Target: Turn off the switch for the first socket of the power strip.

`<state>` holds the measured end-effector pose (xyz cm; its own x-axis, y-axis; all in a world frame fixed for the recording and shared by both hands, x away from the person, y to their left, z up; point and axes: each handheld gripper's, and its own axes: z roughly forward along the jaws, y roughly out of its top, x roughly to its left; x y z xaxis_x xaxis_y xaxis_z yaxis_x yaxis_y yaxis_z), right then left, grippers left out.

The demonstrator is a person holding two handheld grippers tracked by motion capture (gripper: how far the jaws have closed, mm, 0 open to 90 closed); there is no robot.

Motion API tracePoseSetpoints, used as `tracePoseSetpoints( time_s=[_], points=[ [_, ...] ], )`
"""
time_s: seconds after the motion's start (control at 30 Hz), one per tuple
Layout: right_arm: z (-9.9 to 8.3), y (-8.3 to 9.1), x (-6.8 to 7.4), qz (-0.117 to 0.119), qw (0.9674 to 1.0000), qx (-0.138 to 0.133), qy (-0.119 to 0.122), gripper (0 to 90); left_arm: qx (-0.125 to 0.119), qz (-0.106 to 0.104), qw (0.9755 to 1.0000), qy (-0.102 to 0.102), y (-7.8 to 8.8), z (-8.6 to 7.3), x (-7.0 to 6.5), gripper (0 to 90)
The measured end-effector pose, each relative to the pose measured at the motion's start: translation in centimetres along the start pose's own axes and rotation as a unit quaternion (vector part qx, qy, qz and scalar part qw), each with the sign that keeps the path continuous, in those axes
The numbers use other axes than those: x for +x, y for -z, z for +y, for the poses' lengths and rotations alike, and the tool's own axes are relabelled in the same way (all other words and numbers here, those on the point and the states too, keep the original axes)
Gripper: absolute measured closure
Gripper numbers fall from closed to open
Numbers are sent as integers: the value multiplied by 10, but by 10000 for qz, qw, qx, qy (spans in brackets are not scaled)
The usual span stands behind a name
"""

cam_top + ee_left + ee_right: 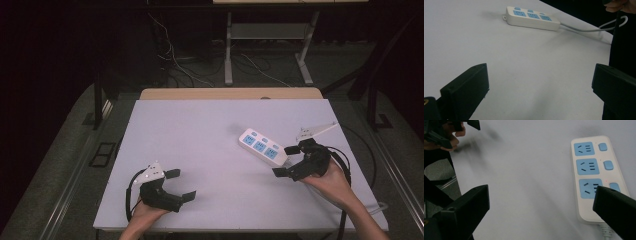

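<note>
The left tongs [180, 184] sit at the lower left of the high view with their jaws spread wide, holding nothing, hovering over or resting on bare surface [200, 140]. The right tongs [286, 160] at the lower right are likewise wide open and empty; in the right gripper view one jaw overlaps the near end of the power strip [596, 172], though contact cannot be told. The power strip [262, 147] lies flat at the right of centre in the high view, just beside the right tongs and well apart from the left ones. It is white with three blue sockets, each with a blue switch beside it; no brand or writing can be read. Its grey cord [584, 30] runs off toward the upper right in the left gripper view. Each hand comes in from the bottom edge, the left hand [145, 212] gripping from behind, the right hand [332, 182] angled in toward the strip.
</note>
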<state>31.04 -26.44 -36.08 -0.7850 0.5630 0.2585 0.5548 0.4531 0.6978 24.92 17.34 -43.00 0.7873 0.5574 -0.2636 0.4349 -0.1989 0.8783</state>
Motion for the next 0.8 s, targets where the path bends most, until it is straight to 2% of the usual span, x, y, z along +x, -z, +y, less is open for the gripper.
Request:
tracePoseSetpoints(
  time_s=[0.47, 0.8],
  points=[
    [17, -2, -9, -4, 9999, 123, 24, 5, 5, -5, 10000, 4, 0, 0, 0, 0],
    [29, -4, -18, -102, 9997, 200, -16, 4, 11, -9, 10000, 6, 0, 0, 0, 0]
  ],
)
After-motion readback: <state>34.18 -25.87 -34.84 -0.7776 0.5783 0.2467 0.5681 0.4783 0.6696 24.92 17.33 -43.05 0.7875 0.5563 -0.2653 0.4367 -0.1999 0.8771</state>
